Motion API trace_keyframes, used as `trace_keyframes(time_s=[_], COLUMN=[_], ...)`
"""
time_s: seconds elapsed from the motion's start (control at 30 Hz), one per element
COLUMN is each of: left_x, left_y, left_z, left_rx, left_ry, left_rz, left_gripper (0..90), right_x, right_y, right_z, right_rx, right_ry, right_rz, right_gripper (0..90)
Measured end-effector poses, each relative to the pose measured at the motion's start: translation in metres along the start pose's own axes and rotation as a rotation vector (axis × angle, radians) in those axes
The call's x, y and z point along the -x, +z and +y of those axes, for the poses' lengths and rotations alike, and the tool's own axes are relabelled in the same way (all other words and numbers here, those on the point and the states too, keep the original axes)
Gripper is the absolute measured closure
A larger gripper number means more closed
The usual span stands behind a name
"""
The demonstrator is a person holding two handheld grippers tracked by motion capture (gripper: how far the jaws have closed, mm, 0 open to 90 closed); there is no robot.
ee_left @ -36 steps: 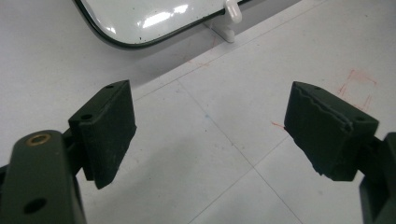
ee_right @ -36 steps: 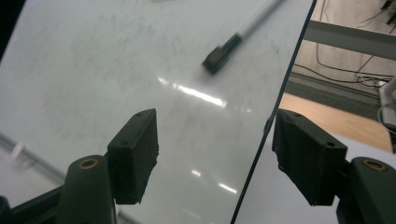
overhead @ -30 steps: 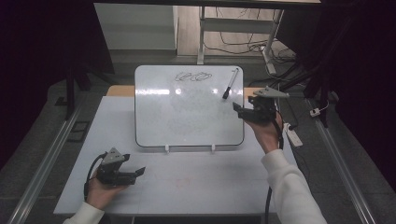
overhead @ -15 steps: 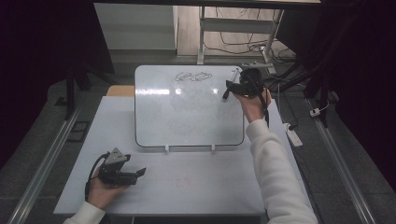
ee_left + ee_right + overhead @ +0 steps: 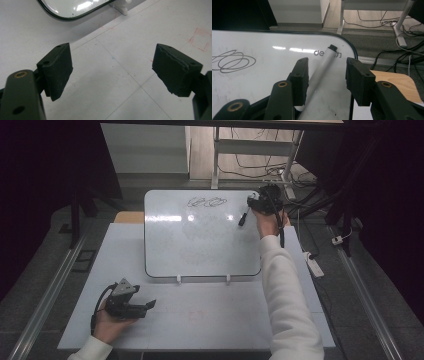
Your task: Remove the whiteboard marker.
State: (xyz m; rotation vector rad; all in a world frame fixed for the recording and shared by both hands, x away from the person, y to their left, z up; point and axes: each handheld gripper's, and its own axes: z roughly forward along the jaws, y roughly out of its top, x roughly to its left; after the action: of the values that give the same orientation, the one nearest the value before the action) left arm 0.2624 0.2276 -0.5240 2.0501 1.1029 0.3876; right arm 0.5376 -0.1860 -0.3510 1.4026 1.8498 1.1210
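White marker between right gripper jaws

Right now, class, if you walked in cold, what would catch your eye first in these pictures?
The whiteboard lying at mid-table, with a looping scribble near its far edge. At its far right corner the right gripper sits open around a marker lying on the board. The left gripper rests open on the near left of the table.

We saw a white tabletop crossed by thin seam lines, with a faint red drawn square marked on it. A light wooden surface showed past its far right corner. Off its right edge, a white power strip lay on the grey floor. Black cables tangled beyond the far edge.
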Motion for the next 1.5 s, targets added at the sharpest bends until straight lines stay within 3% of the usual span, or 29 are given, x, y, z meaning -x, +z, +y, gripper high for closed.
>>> trace_keyframes(time_s=[0.17, 0.5, 0.73, 0.9, 1.17, 1.5], left_x=[0.0, 0.0, -0.001, -0.002, -0.002, -0.004], left_y=[0.001, 0.001, 0.0, 0.0, 0.0, -0.003], left_z=[0.0, 0.0, -0.001, -0.001, -0.001, -0.001], left_rx=[-0.002, -0.005, -0.005, -0.006, -0.006, 0.019], left_ry=[0.001, 0.003, 0.002, 0.001, -0.001, -0.012], left_rz=[0.002, 0.006, 0.006, 0.009, 0.01, 0.014], left_gripper=[17.0, 17.0, 17.0, 17.1, 17.2, 17.7], right_x=[-0.002, -0.019, -0.033, -0.042, -0.04, -0.037], right_y=[0.004, 0.008, 0.013, 0.016, 0.013, -0.007], right_z=[0.0, -0.002, -0.001, 0.0, 0.0, 0.0], right_rx=[0.01, 0.008, 0.012, -0.003, 0.007, 0.094], right_ry=[-0.002, -0.075, -0.066, -0.084, -0.075, -0.085], right_rz=[-0.002, -0.031, 0.026, 0.029, 0.047, 0.099], right_gripper=[57.7, 69.7, 78.4, 80.1, 80.6, 80.7])
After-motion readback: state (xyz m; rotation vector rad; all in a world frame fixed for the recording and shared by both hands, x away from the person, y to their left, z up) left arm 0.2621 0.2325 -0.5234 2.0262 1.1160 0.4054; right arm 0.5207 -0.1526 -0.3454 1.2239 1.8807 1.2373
